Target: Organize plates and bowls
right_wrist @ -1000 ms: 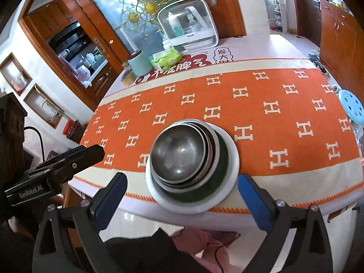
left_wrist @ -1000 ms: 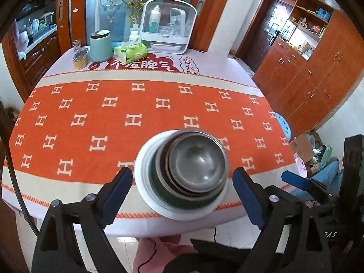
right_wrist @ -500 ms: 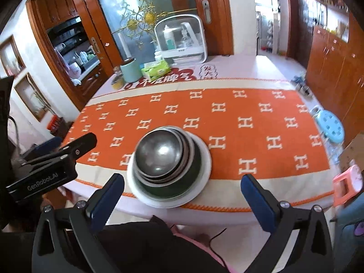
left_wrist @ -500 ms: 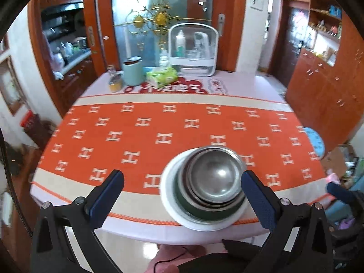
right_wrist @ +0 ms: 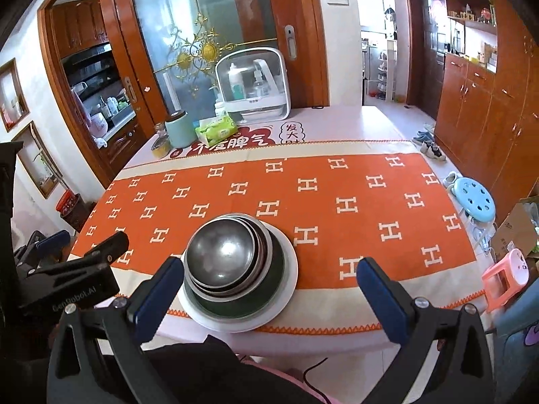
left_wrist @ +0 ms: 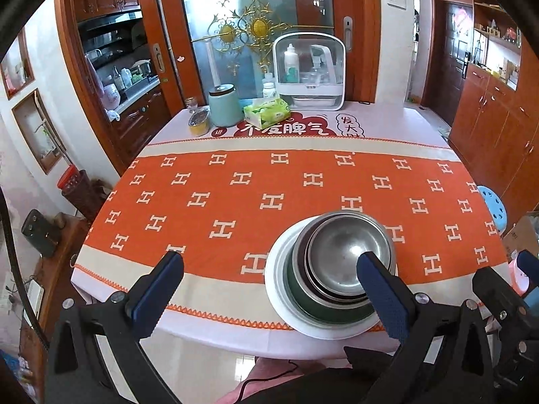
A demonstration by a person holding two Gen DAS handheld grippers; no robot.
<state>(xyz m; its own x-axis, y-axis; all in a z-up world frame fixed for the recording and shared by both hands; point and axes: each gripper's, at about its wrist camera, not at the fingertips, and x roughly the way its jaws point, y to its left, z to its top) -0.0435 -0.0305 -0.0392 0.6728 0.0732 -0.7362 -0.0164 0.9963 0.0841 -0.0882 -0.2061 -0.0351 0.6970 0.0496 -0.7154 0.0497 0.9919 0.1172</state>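
A stack of steel bowls (left_wrist: 343,256) sits nested in a dark green bowl (left_wrist: 313,306) on a white plate (left_wrist: 279,289), near the table's front edge. The stack also shows in the right wrist view (right_wrist: 222,256) on the plate (right_wrist: 286,279). My left gripper (left_wrist: 269,289) is open and empty, held back from the table, with its right finger in front of the stack. My right gripper (right_wrist: 269,289) is open and empty, also back from the table, with the stack by its left finger. The left gripper's body (right_wrist: 67,282) shows at the left of the right wrist view.
The table has an orange H-patterned cloth (left_wrist: 269,181). At its far end stand a mint canister (left_wrist: 224,104), a tissue pack (left_wrist: 267,111), a small jar (left_wrist: 198,123) and a white bottle case (left_wrist: 310,70). A blue stool (right_wrist: 473,198) and a pink stool (right_wrist: 505,276) stand on the floor at right.
Both grippers have pulled back and up from the stack, so the table looks smaller and farther. The stack has not moved. Both grippers stay open.
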